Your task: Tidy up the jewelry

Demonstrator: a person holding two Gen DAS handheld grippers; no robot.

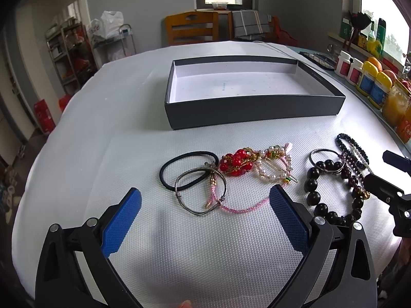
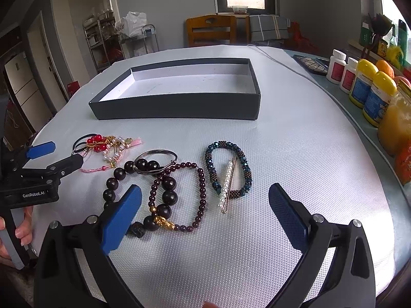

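Note:
An empty dark grey box (image 1: pixel 254 110) (image 2: pixel 177 109) stands open at the back of the white mat. In front of my open left gripper (image 1: pixel 205 195) lie a black hair tie (image 1: pixel 164 172), a silver bangle (image 1: pixel 177 192), a pink braided cord (image 1: pixel 241 209), a red bead ornament (image 1: pixel 235 163) and a pearl clip (image 1: pixel 272 169). My open right gripper (image 2: pixel 205 191) hovers over a large black bead bracelet (image 2: pixel 169 196) and a dark garnet bracelet (image 2: pixel 203 192). A teal beaded bracelet (image 2: pixel 246 164) with a pearl hairpin (image 2: pixel 227 182) lies just beyond. Neither gripper holds anything.
Bottles and jars (image 2: pixel 372 97) line the table's right edge. A white cable (image 2: pixel 295 69) runs past the box. A wooden chair (image 1: pixel 191 28) stands behind the table. A person's hand (image 2: pixel 23 228) grips the left gripper's handle at the left.

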